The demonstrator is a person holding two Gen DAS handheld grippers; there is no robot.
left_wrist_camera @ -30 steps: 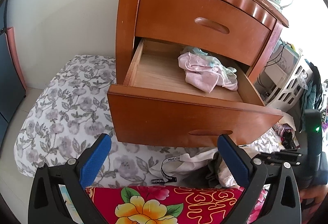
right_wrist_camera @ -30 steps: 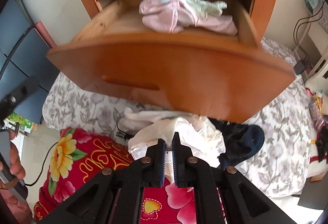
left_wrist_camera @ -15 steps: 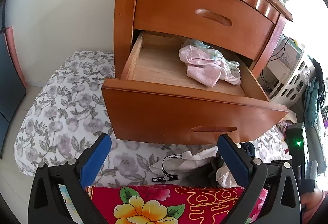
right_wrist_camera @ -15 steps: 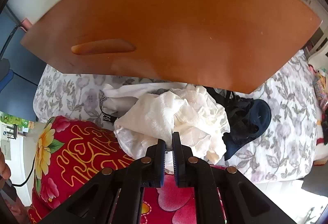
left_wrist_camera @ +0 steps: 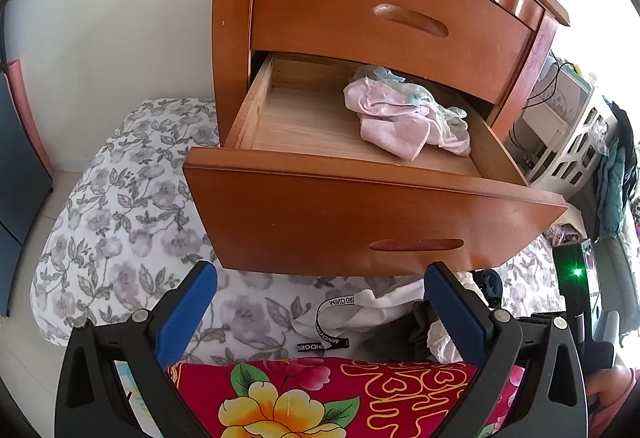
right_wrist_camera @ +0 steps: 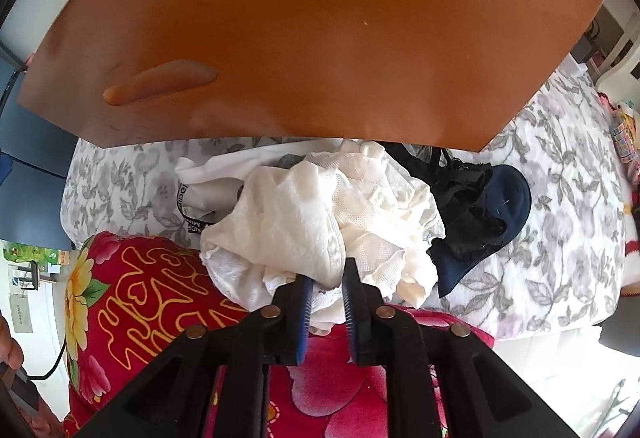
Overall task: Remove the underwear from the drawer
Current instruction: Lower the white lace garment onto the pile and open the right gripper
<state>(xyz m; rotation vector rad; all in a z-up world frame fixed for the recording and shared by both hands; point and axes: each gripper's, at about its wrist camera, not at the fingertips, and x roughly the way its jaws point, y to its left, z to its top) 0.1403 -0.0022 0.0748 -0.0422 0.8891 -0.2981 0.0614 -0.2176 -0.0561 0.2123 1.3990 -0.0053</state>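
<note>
The lower drawer (left_wrist_camera: pixel 360 213) of a wooden nightstand stands pulled out. A crumpled pink and pale green bundle of underwear (left_wrist_camera: pixel 396 117) lies at its back right. My left gripper (left_wrist_camera: pixel 320 274) is open in front of the drawer front, with nothing between its blue pads. My right gripper (right_wrist_camera: pixel 326 274) points down at a pile below the drawer front (right_wrist_camera: pixel 320 37). Its jaws are opening, and an edge of a white lacy garment (right_wrist_camera: pixel 328 213) lies loose in the narrow gap. A dark blue and black bra (right_wrist_camera: pixel 480 213) lies right of the white garment.
The pile rests on a grey floral sheet (left_wrist_camera: pixel 120 222) beside a red flowered blanket (right_wrist_camera: pixel 140 294). A white garment with a black printed band (left_wrist_camera: pixel 360 314) lies under the drawer. The upper drawer (left_wrist_camera: pixel 392 17) is closed. White shelving (left_wrist_camera: pixel 572 141) stands at the right.
My right gripper has sunk toward the pile with the white garment, and its jaws have parted from shut to a narrow gap. The left gripper has hardly moved.
</note>
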